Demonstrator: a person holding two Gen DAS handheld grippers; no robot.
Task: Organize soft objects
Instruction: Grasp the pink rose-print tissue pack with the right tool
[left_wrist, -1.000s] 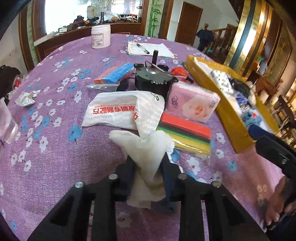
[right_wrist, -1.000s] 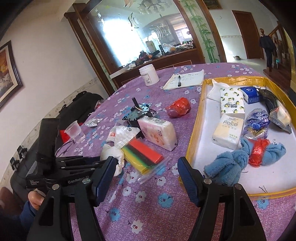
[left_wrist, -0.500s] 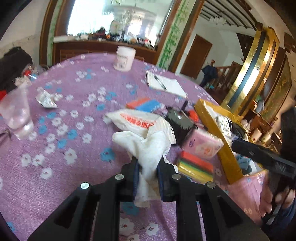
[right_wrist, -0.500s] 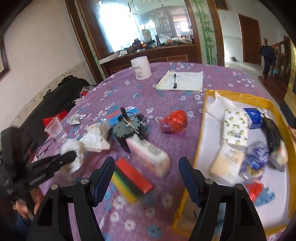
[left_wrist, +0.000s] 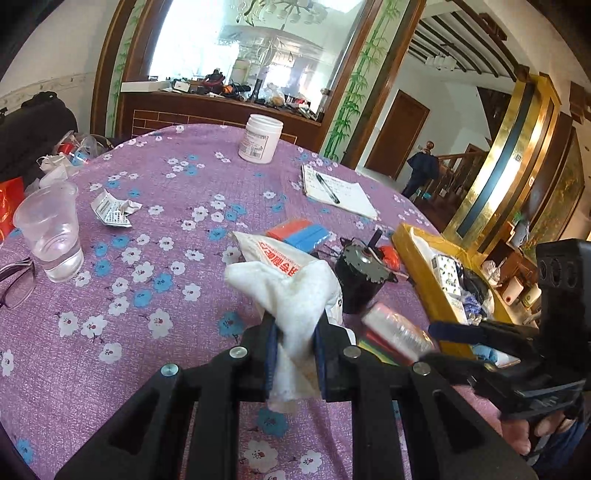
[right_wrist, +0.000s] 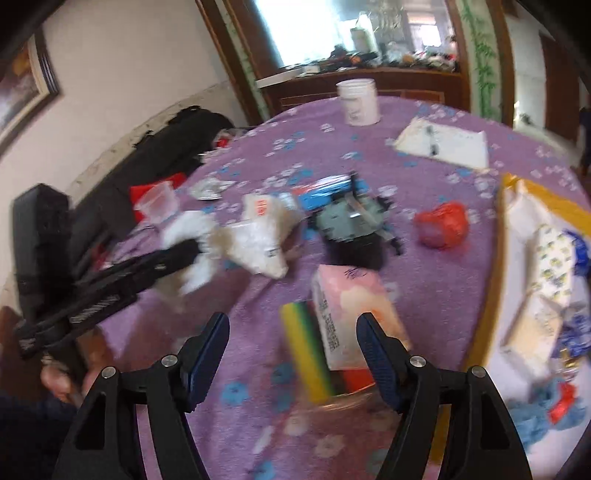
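On a round table (left_wrist: 110, 369) covered with a purple flowered cloth, two hand-held black grippers work among scattered items. From the left wrist view, the left gripper (left_wrist: 294, 354) is clamped tight on a crumpled white cloth (left_wrist: 291, 295), which bunches up above the pads and hangs below them, lifted off the table. Just behind the cloth lies a white plastic bag (left_wrist: 273, 254) with red lettering, and beyond it a flat orange and blue pack (left_wrist: 299, 234). To the right of the bag stands a dark round motor (left_wrist: 360, 273) with a short shaft. Nearer the right edge sit a pink tissue pack (left_wrist: 395, 326) and a stack of striped sponges (right_wrist: 306, 354) under it (blurred in both views). A yellow-rimmed tray (left_wrist: 421, 273) at the far right holds tissue packs and wrappers. A clear plastic cup (left_wrist: 50, 229) stands at the left, with a crumpled wrapper (left_wrist: 112, 210) near it, a white jar (left_wrist: 260, 138) at the far side, and a notepad (left_wrist: 340, 194) with a pen on it.

From the right wrist view, the right gripper (right_wrist: 291, 350) has its blue-padded jaws standing wide apart with nothing between them, hovering over the sponges and the pink pack. A red crumpled bag (right_wrist: 441, 225) lies near the tray, and a blue towel (right_wrist: 535, 410) sits in the tray's near corner.
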